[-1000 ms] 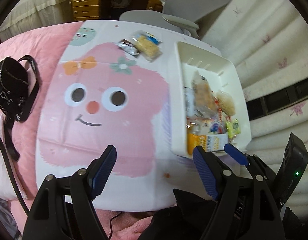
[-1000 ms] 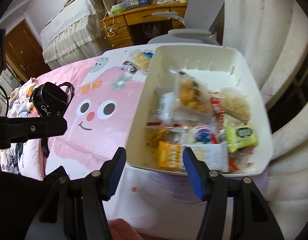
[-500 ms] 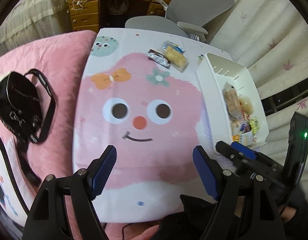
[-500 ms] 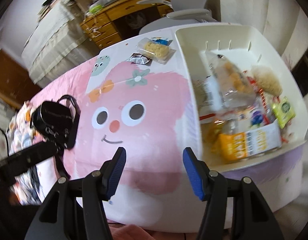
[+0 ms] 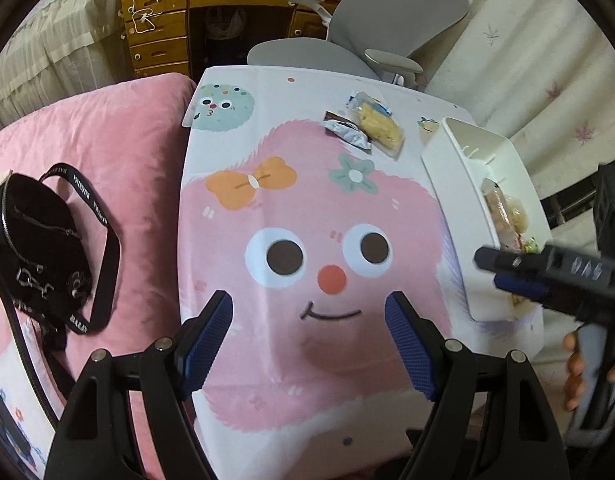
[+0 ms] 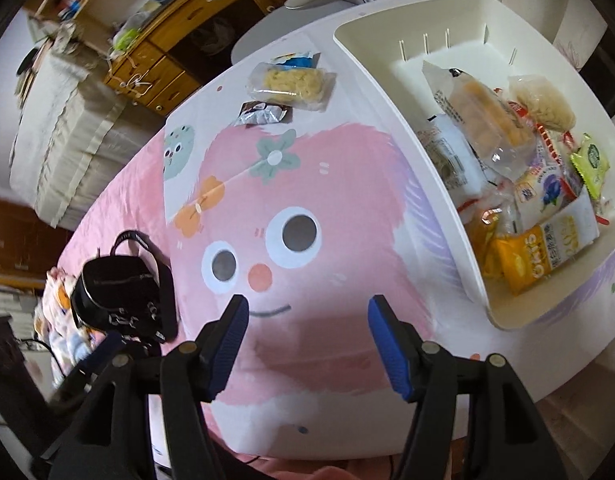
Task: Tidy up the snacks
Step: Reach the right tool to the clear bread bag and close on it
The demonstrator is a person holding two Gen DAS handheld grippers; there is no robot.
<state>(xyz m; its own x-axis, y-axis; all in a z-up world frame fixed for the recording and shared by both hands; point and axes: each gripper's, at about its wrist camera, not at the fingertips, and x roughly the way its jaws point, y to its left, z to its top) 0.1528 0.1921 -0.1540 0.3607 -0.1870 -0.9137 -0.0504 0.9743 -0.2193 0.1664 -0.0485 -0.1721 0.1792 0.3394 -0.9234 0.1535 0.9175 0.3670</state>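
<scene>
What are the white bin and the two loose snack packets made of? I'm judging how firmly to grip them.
Bin: looks like rigid matte plastic, with moulded slots. Noodle packet: clear glossy film, contents visible through it. Small packet: seems silvery foil, crinkled and shiny.

Small table with a cartoon-face cloth, beside a pink bed

The table [image 6: 339,360] carries a white bin [image 6: 391,80] of snacks at one side; two loose snack packets [image 6: 291,84] lie at its far edge; a black bag [image 5: 31,248] rests on the bed [image 5: 127,140].

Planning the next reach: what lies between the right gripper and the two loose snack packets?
Only bare printed tablecloth, per the right wrist view; right gripper is empty, jaws opening, packets at the far edge.
</scene>
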